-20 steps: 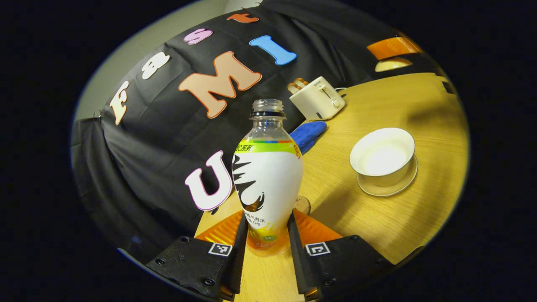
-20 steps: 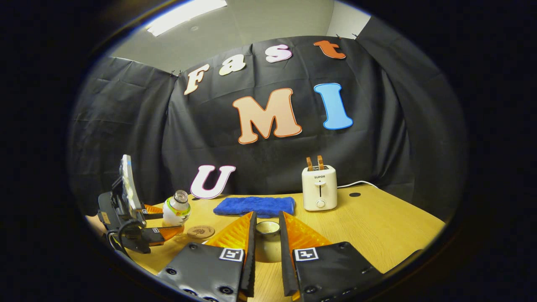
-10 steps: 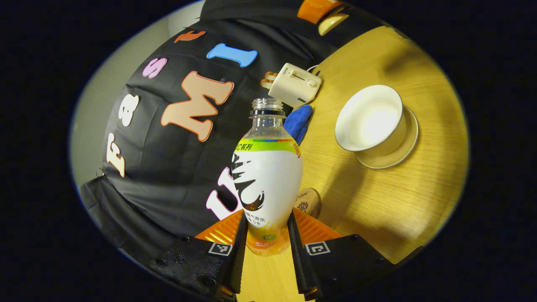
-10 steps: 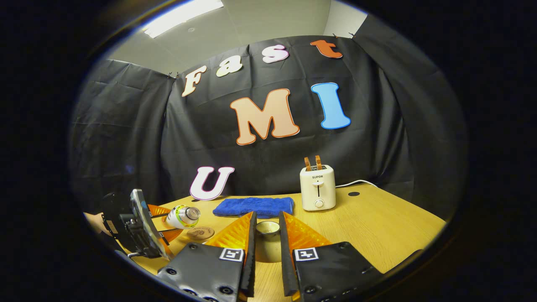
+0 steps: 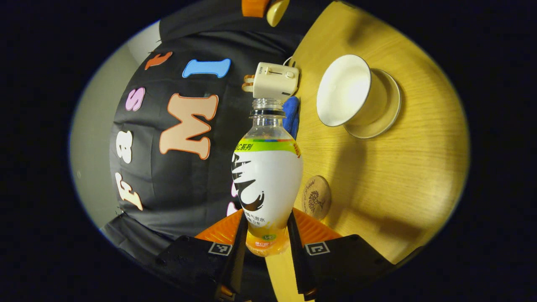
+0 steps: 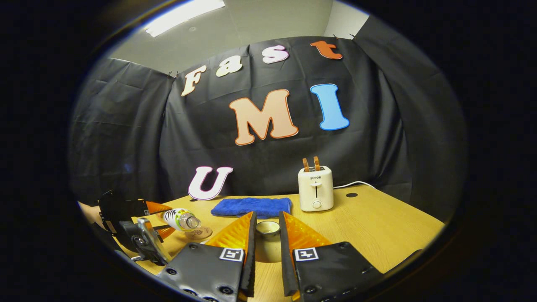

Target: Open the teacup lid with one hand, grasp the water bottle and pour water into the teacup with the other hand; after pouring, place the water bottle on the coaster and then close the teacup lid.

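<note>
My left gripper [image 5: 267, 247] is shut on the base of the water bottle [image 5: 267, 180], which has no cap and a white label. The whole left gripper view is rolled sideways. The open white teacup [image 5: 344, 90] on its saucer [image 5: 388, 105] lies up and to the right of the bottle's mouth. The round wooden coaster [image 5: 316, 197] sits beside the bottle. In the right gripper view, my right gripper [image 6: 267, 235] is shut on the knob of the teacup lid [image 6: 267, 228], held above the table. Far left there, the bottle [image 6: 178, 219] lies almost level in the left gripper [image 6: 163, 219], above the coaster [image 6: 200, 232].
A white toaster [image 6: 315, 188] with two slices stands at the back of the wooden table [image 6: 377, 226], its cord trailing right. A folded blue cloth [image 6: 251, 206] lies to its left. The toaster [image 5: 275, 79] and cloth [image 5: 290, 115] sit just beyond the bottle's mouth.
The left gripper has rolled the bottle from upright to nearly level, its mouth swinging toward the teacup. The right gripper has kept still with the lid.
</note>
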